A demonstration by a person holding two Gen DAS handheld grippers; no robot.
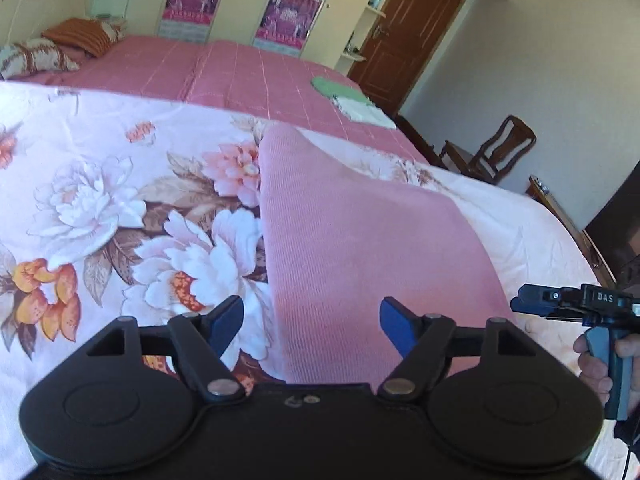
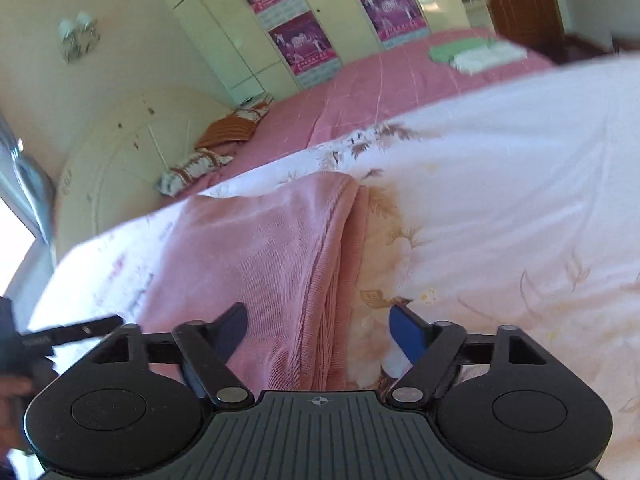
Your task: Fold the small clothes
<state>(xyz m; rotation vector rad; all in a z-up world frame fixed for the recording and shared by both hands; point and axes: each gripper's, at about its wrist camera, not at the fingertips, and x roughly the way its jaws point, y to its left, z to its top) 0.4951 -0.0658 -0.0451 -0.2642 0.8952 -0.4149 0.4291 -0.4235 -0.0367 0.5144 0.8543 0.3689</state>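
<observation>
Both grippers' fingers [image 1: 394, 320] gape over pink cloth [image 1: 340, 240] on floral bedspread [image 1: 100, 200].

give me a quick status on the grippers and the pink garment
Left gripper open, empty. Right gripper open, empty. Pink knit garment lies folded on the floral bedspread, no gripper on it. Nothing in the way.

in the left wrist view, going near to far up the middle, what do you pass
open left gripper → folded pink ribbed knit garment → white floral quilt → pink checked bedspread → cream wardrobe with purple posters
</observation>
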